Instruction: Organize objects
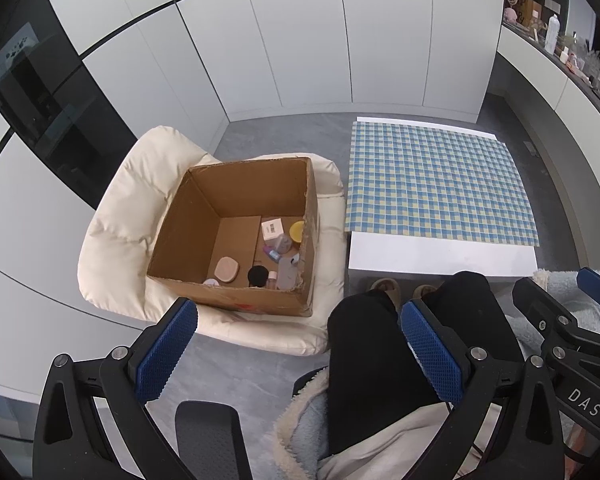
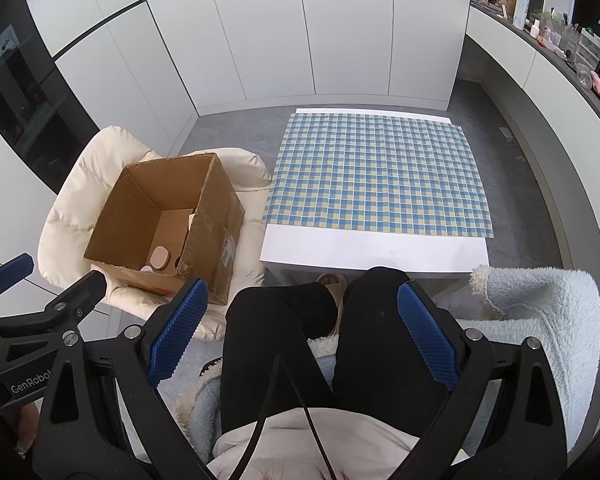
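Both grippers empty, jaws wide; cardboard box (image 1: 236,240) ahead, leftward.

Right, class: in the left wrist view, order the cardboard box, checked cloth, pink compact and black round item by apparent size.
1. checked cloth
2. cardboard box, somewhat smaller
3. pink compact
4. black round item, close to the compact, so unsure.

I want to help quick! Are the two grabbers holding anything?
Left gripper: open, holding nothing.
Right gripper: open, holding nothing.
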The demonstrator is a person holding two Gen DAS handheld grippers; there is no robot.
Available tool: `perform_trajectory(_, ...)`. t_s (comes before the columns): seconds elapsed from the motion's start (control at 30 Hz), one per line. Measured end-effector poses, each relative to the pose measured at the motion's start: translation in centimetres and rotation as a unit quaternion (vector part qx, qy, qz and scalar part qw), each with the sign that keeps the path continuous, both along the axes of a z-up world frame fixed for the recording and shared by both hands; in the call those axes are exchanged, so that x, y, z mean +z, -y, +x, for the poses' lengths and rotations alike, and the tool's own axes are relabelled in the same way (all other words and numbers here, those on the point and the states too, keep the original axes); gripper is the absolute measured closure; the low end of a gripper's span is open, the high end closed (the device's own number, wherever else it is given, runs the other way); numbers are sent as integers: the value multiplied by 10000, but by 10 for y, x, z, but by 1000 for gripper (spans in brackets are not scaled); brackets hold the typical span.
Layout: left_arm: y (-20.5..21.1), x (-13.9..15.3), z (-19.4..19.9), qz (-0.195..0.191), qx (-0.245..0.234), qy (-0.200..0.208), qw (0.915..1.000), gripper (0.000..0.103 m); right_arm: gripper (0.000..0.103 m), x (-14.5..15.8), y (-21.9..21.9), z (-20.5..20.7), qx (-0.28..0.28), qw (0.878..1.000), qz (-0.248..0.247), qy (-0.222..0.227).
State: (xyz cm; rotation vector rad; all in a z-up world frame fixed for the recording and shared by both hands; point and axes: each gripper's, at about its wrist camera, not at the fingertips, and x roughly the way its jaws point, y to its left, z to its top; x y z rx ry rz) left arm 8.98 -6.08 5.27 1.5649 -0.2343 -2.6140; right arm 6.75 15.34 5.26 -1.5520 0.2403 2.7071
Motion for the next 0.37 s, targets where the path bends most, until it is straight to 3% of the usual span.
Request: perform_trajectory(0.37,0,-2,0,16,-13,21,10000,1,5,-1,-1,-1,16,10000,-8,8)
